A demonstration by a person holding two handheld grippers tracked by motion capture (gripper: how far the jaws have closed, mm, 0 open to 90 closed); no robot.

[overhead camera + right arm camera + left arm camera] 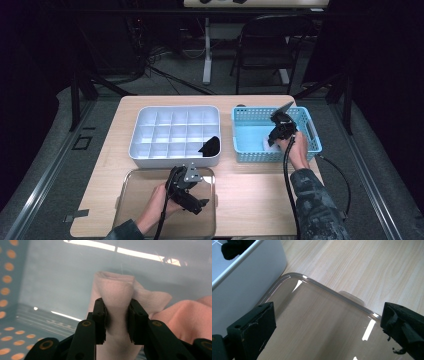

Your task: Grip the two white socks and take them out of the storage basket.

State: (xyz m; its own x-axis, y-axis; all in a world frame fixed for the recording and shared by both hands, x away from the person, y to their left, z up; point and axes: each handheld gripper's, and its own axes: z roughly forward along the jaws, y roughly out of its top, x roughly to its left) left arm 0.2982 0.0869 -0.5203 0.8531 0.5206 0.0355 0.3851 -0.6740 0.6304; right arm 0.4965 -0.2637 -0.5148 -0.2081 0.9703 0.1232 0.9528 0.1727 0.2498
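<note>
My right gripper (274,140) reaches down into the blue basket (304,120) at the table's right. In the right gripper view its jaws (117,322) pinch a fold of a white cloth (117,293) that lies on the basket floor. A pink cloth (190,315) lies just beside it. My left gripper (200,204) hovers low over the clear lid (135,200) near the front edge. Its pads (254,327) stand wide apart with nothing between them.
A white divided organizer box (175,132) sits at the table's middle, with a black item (211,145) in its front right compartment. Its white wall (244,287) stands close to my left gripper. A chair (270,45) and a table leg stand beyond the far edge.
</note>
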